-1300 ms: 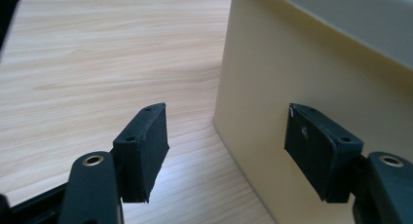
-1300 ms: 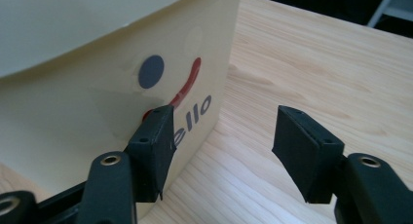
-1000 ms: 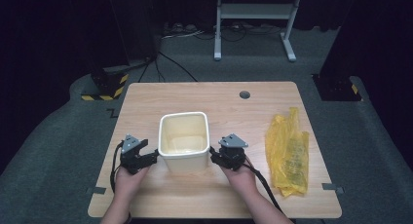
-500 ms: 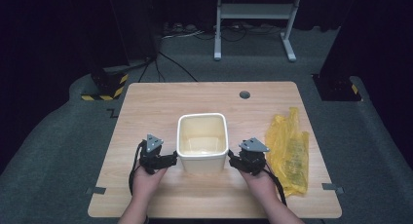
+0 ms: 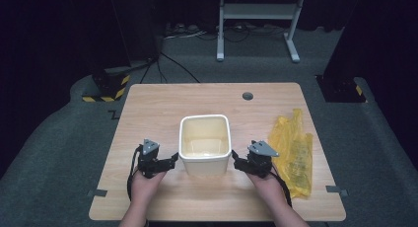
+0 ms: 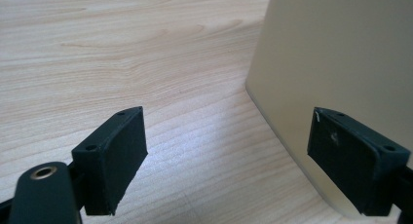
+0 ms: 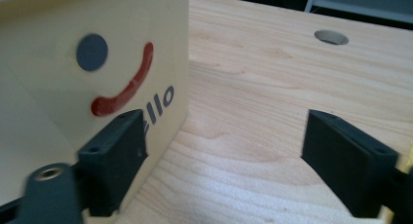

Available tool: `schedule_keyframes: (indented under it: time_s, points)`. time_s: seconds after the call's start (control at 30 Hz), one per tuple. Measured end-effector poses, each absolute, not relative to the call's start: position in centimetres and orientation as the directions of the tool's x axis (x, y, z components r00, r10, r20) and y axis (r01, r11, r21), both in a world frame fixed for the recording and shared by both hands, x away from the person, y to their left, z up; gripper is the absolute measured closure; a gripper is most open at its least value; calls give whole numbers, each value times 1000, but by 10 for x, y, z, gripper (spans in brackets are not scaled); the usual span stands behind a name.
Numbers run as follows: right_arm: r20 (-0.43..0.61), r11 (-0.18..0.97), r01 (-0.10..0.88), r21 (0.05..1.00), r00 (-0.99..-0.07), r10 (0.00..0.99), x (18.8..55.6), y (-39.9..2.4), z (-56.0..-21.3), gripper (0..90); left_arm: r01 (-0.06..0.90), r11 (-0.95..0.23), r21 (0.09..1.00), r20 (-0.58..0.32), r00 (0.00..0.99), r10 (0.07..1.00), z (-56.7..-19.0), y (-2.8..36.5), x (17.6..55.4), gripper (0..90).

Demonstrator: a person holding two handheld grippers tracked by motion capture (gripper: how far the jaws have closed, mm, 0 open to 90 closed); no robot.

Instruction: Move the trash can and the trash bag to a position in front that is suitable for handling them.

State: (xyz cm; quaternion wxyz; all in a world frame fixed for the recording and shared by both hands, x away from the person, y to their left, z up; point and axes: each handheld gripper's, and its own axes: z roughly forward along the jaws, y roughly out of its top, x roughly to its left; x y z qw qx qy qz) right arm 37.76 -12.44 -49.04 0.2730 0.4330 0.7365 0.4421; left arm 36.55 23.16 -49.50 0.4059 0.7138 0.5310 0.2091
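A cream plastic bin [image 5: 205,143] stands upright and empty on the wooden table [image 5: 153,108], near its front middle. My left gripper [image 5: 172,159] lies just left of the bin, fingertips towards its wall. My right gripper [image 5: 235,161] lies just right of it. Both grippers' jaws have just been opening and hold nothing. In the left gripper view the open gripper [image 6: 229,160] has the plain bin wall [image 6: 341,58] beside its right jaw. In the right gripper view the open gripper [image 7: 224,160] has the bin wall [image 7: 73,87], printed with a smiling face, beside its left jaw.
A crumpled yellow plastic bag [image 5: 293,153] lies on the table right of my right hand. A round cable hole [image 5: 248,95] sits near the table's far edge. A metal stand [image 5: 256,12] and cables are on the dark floor beyond.
The bin and both hands have shifted to the right across the table. Both grippers now sit slightly off the bin's sides with their jaws wider apart.
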Motion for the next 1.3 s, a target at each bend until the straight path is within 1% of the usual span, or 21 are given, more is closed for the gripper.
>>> schedule_keyframes:
  time_s: [0.1,0.17,0.2,0.27,0.37,0.43,0.53,0.57,0.93,1.0,1.17,1.3]
  points:
    - [-19,226,403,887,-458,889,379,-119,-489,153,588,-88,804,-151,346,926,-496,231,367,143]
    - [-47,236,414,879,-418,907,381,-115,-491,163,586,-83,806,-161,351,922,-495,229,368,142]
    - [-37,225,429,875,-403,914,383,-114,-492,172,589,-83,804,-165,356,920,-495,229,369,142]
    - [-21,218,446,868,-407,913,384,-113,-495,163,587,-94,804,-163,370,915,-495,226,370,142]
    - [-49,257,440,861,-431,901,383,-110,-498,159,583,-126,802,-145,396,907,-496,221,370,142]
    - [-57,266,429,863,-441,896,380,-109,-497,203,578,-133,805,-132,394,909,-496,219,370,152]
    - [-57,267,430,862,-441,896,378,-109,-497,223,577,-137,805,-137,406,904,-495,217,371,164]
    - [-54,264,436,860,-438,897,377,-112,-497,233,574,-146,806,-133,415,900,-495,215,371,180]
    - [-53,249,456,854,-400,915,375,-127,-496,263,564,-176,807,-130,460,878,-495,198,378,186]
    - [-52,249,458,853,-401,915,375,-129,-495,266,565,-165,808,-141,458,878,-495,197,379,181]
    - [-61,256,451,855,-403,913,372,-128,-495,308,567,-167,807,-141,459,877,-495,197,380,179]
    - [-64,258,449,855,-403,913,372,-126,-495,308,567,-167,806,-139,457,879,-495,199,379,179]
